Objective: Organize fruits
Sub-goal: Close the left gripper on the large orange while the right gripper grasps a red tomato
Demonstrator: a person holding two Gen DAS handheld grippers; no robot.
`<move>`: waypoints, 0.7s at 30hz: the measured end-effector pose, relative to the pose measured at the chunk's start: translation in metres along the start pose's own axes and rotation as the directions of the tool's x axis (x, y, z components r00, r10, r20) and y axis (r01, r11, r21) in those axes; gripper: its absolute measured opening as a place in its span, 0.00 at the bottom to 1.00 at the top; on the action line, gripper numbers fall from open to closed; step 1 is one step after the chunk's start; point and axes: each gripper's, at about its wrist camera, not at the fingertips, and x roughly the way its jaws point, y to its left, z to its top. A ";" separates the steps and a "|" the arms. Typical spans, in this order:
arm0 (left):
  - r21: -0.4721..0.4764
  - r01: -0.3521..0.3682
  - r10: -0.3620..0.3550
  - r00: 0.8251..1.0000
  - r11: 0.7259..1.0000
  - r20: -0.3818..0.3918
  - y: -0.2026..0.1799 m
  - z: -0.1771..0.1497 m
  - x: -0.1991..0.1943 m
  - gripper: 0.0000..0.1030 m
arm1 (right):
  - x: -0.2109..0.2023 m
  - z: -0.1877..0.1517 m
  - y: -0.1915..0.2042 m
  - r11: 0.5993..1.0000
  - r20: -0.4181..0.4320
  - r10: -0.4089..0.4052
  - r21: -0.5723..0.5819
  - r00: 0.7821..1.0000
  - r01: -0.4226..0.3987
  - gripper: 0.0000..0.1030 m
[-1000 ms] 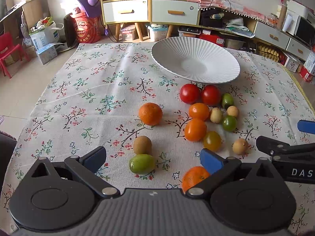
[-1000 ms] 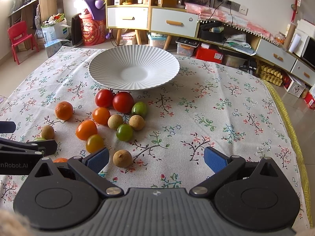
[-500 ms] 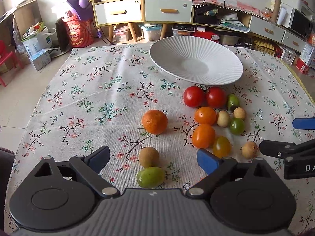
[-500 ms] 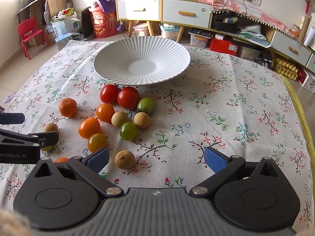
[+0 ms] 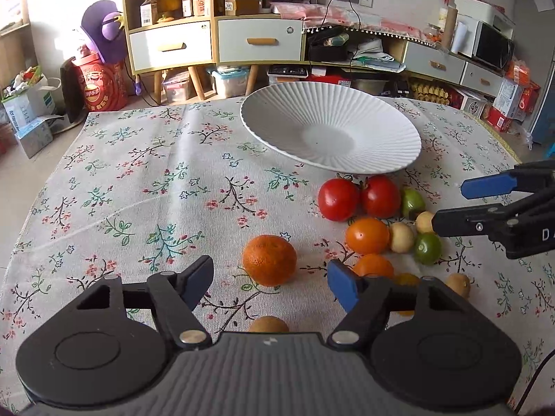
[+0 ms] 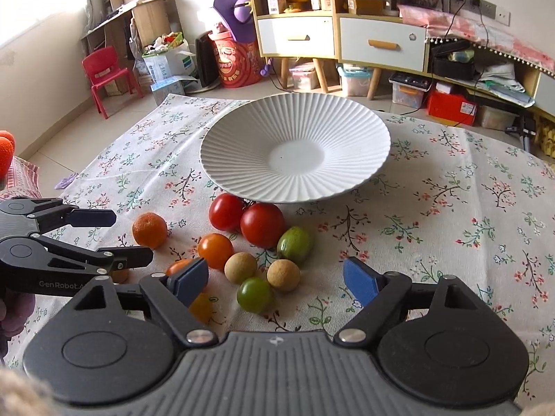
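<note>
Left fingers: my left gripper point(image 5: 270, 279) is closing, jaws about halfway in, nothing pressed yet; the mandarin point(image 5: 269, 260) sits between the pads, clear of both
Right fingers: my right gripper point(image 6: 275, 280) is closing too, empty; a round tan fruit point(image 6: 283, 275) and a green tomato point(image 6: 254, 294) lie in the gap, untouched
Fruit: all of it is on the floral cloth point(image 5: 138, 187) of the bench, in a loose cluster toward the near edge; two red tomatoes point(image 6: 262, 224) touch each other just in front of the white plate point(image 6: 347, 128), with the orange tomato point(image 6: 215, 250) and a green oval fruit point(image 6: 295, 245) near them
Plate: empty, toward the far edge of the bench
Stage: I judge this the reach for the first picks, nothing organized yet
Risk, left: the mandarin is round and free to roll; if one pad meets it first it may skid toward the near edge, where a brown fruit point(image 5: 269, 324) lies
Risk, right: two fruits share my gap, so I may pinch both or squeeze one out sideways into the cluster
Risk, crowding: my two grippers work close together, so a sweep could clip the other's fingers
Risk, grip: soft tomatoes may bruise if I clamp hard
</note>
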 end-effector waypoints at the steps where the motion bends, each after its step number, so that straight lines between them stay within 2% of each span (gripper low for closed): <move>1: -0.006 0.010 -0.010 1.000 1.000 0.002 0.001 0.000 0.002 0.61 | 0.003 0.001 -0.002 1.000 0.007 0.009 -0.005 1.000 -0.009 0.74; 6: -0.013 0.059 -0.059 0.998 0.998 0.003 0.001 0.004 0.007 0.49 | 0.015 0.008 -0.007 0.998 0.018 0.057 -0.031 0.998 -0.056 0.60; 14: -0.046 0.035 -0.036 0.999 0.998 -0.026 0.008 0.005 0.015 0.31 | 0.027 0.016 -0.010 0.992 0.022 0.105 -0.068 0.994 -0.103 0.42; 21: -0.044 0.023 -0.024 0.999 0.999 -0.024 0.006 0.004 0.014 0.29 | 0.038 0.016 -0.008 0.988 0.001 0.114 -0.104 0.993 -0.113 0.40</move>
